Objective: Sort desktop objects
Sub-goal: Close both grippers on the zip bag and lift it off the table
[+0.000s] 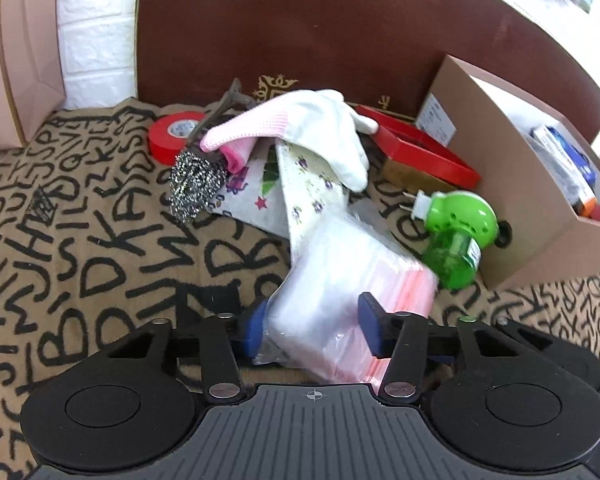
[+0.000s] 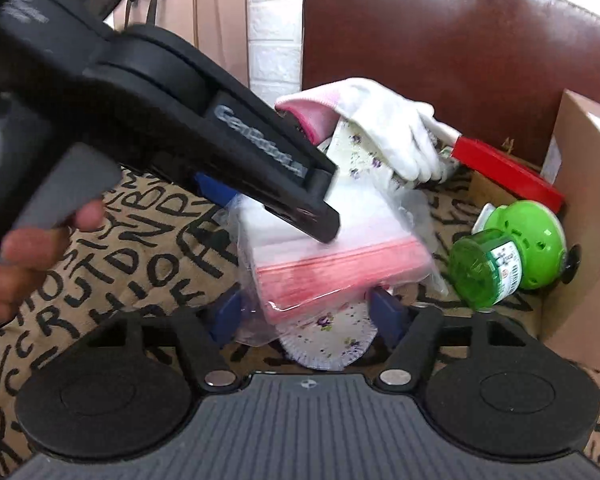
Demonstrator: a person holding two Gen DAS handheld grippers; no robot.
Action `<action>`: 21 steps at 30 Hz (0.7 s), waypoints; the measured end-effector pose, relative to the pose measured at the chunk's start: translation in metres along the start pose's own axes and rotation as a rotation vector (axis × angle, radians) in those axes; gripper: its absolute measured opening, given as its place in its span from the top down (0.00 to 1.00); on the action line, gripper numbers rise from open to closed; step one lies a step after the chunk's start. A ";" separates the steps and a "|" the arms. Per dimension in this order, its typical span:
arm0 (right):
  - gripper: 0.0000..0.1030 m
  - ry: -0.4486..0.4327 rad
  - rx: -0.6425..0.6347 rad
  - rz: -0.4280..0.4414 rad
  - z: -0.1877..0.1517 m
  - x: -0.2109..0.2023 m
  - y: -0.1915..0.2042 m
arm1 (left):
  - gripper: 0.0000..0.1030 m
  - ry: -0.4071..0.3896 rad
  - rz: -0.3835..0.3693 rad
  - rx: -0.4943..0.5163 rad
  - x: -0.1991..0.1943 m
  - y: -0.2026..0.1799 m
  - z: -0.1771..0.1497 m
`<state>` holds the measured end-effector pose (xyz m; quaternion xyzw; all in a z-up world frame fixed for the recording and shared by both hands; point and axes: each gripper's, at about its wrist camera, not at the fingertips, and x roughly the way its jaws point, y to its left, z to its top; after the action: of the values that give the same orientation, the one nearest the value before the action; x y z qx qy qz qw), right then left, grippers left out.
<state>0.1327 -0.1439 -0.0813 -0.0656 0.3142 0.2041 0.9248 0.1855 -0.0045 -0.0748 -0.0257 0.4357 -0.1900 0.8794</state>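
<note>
A lived-in home corner: a letter-printed cloth [image 1: 80, 248] covers the surface, backed by a brown padded headboard [image 1: 300, 28] (or chair back) and a white brick-pattern wall [image 1: 96, 32], with household clutter such as a steel scourer [image 1: 196, 184] and a plug-in mosquito repeller [image 1: 456, 236]

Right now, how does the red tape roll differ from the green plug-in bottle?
The red tape roll is an opaque ring lying flat at the far left; the green plug-in bottle is translucent, lies tipped on its side and rests beside the cardboard box. Both lie on the lettered cloth, ungripped.
</note>
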 end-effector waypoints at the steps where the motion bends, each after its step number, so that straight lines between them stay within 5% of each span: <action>1: 0.38 0.002 -0.005 0.008 -0.001 -0.003 0.000 | 0.55 0.004 0.002 0.003 -0.002 -0.002 -0.003; 17: 0.42 0.004 0.001 0.032 -0.055 -0.091 0.019 | 0.50 0.087 -0.123 -0.042 -0.053 -0.051 -0.091; 19: 0.42 0.008 0.011 0.038 -0.068 -0.108 0.021 | 0.47 0.103 -0.153 -0.039 -0.059 -0.059 -0.106; 21: 0.42 0.014 -0.003 0.039 -0.082 -0.124 0.024 | 0.32 0.110 -0.153 -0.029 -0.063 -0.062 -0.114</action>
<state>-0.0120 -0.1847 -0.0710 -0.0625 0.3214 0.2221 0.9184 0.0432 -0.0263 -0.0843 -0.0613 0.4826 -0.2513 0.8368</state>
